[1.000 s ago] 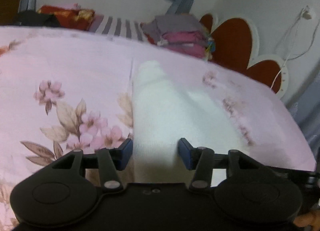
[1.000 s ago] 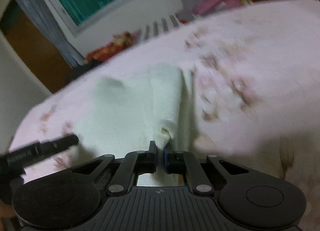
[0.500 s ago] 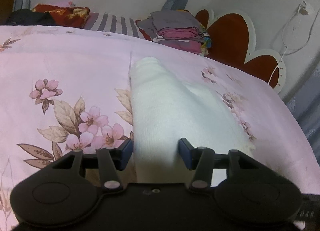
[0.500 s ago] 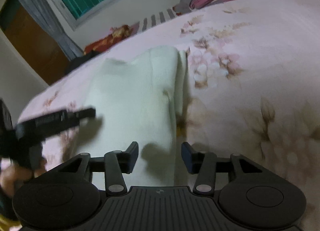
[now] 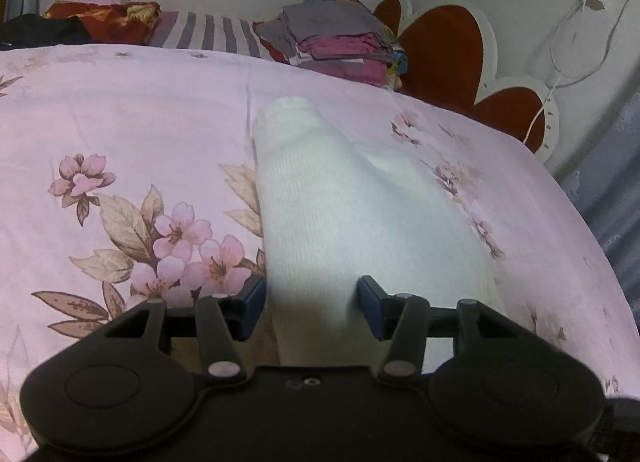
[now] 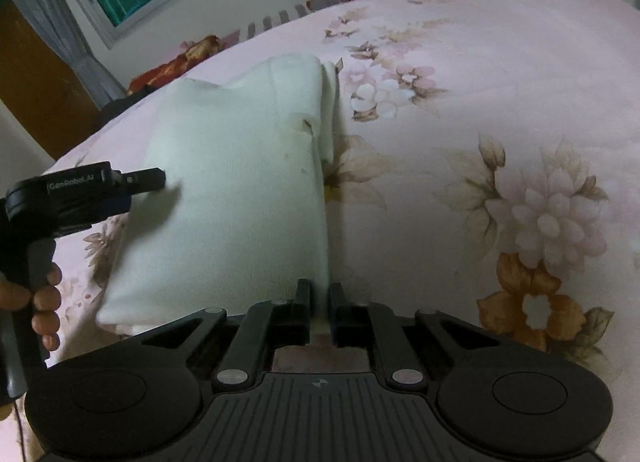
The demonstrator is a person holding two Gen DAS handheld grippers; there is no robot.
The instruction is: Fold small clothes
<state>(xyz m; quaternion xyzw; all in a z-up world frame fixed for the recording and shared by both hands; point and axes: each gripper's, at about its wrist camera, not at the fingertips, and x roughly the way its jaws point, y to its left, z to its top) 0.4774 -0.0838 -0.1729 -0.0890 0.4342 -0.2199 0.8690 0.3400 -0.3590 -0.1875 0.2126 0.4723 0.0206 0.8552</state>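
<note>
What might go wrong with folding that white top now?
The right gripper pinches only the near corner of the top; it may slip out when lifted. The left gripper is open over the other corner, so pulling with one side could drag the top crooked and undo the folded sleeve.

Both grippers are matte black, with round side discs, silver pivot screws and blue-padded jaws; the left gripper (image 6: 96, 190) carries white "GenRobot.AI" lettering.

Two close downward views, shared garment (image 5: 360, 222)
</note>
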